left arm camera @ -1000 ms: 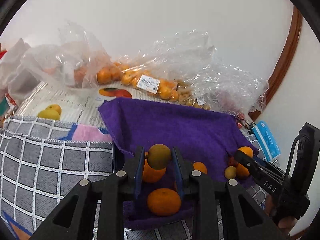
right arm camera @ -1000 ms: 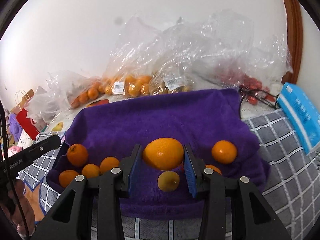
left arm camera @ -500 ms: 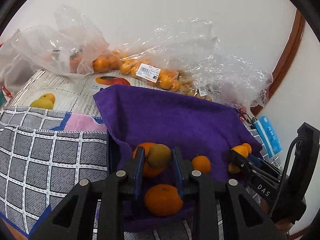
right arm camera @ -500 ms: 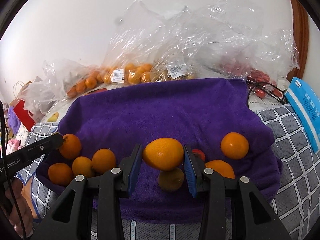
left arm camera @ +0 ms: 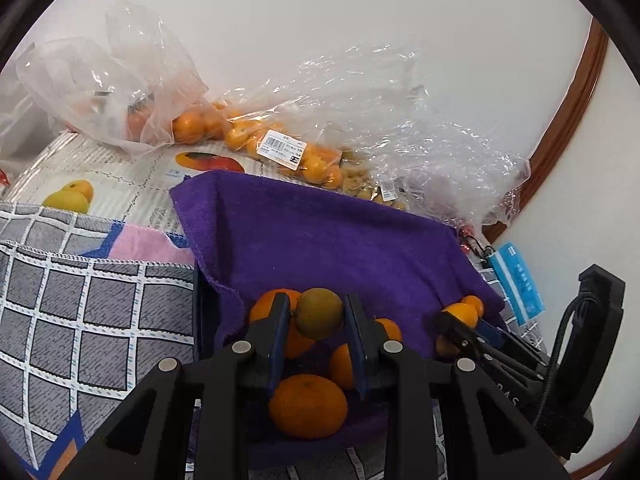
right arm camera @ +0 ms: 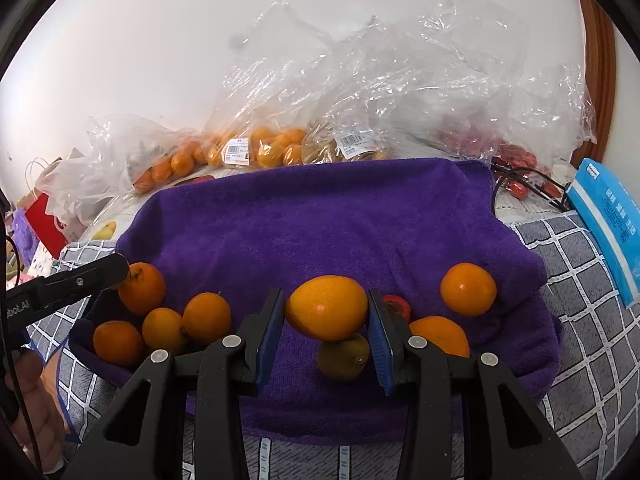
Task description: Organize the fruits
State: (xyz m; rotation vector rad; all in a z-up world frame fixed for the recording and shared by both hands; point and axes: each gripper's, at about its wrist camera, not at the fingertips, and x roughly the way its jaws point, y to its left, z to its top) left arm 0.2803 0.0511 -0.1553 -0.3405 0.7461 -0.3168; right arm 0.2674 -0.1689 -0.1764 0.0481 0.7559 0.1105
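Oval orange fruit (right arm camera: 327, 307) lengthwise across tool (right arm camera: 326, 320)

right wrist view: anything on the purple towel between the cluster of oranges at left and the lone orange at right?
Yes: the right gripper holding an oval orange fruit, a dull brownish fruit below it, something small and red, another orange.

both wrist views look down along their fingers, close over the shared purple towel (left arm camera: 320, 240), from opposite ends.

greenish fruit (left arm camera: 320, 313): round, dull, clamped in left tongs (left arm camera: 316, 316)
orange fruit (right arm camera: 327, 307): oval, glossy, clamped in right tongs (right arm camera: 326, 312)
loose oranges (right arm camera: 162, 316): on purple towel (right arm camera: 320, 224)
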